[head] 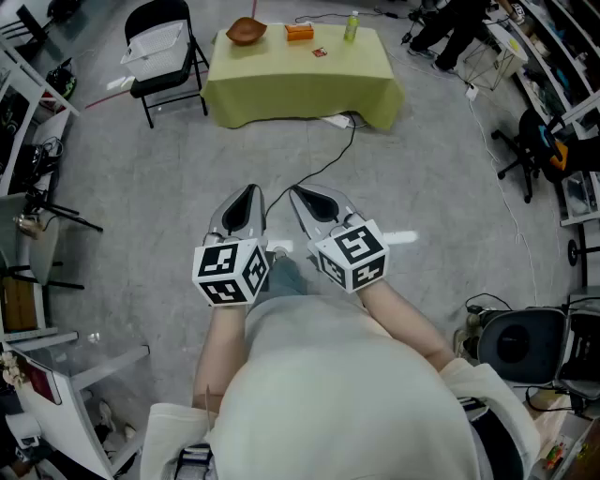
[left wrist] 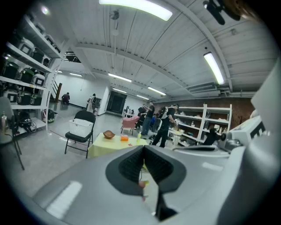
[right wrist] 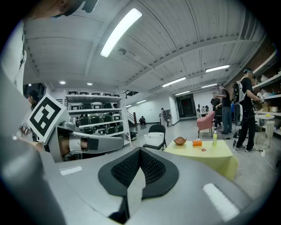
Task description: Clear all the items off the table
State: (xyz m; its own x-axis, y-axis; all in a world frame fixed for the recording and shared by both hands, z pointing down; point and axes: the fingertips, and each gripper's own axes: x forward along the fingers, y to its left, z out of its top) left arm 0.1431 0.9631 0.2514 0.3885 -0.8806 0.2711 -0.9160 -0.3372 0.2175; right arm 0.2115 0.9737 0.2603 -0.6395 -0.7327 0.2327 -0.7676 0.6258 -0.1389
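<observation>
Before the cloth-draped tabletop (head: 281, 80) with its seemingly wooden bowl (head: 246, 31) lies a black cable (head: 323, 169); left claw (head: 252, 192) and right claw (head: 296, 194) are pinched together, empty.

Both grippers held out front, side by side: left gripper (head: 246, 208) and right gripper (head: 314, 202) closed, seemingly empty.

No word, number or brand can be read anywhere. The left marker cube (head: 230, 272) and the right marker cube (head: 352, 255) carry only black-and-white square code patterns, not letters. On the counter (head: 300, 80), the green bottle (head: 352, 26), the orange box (head: 299, 33) and the small red card (head: 320, 52) may bear print, but it is too small to make out.
</observation>
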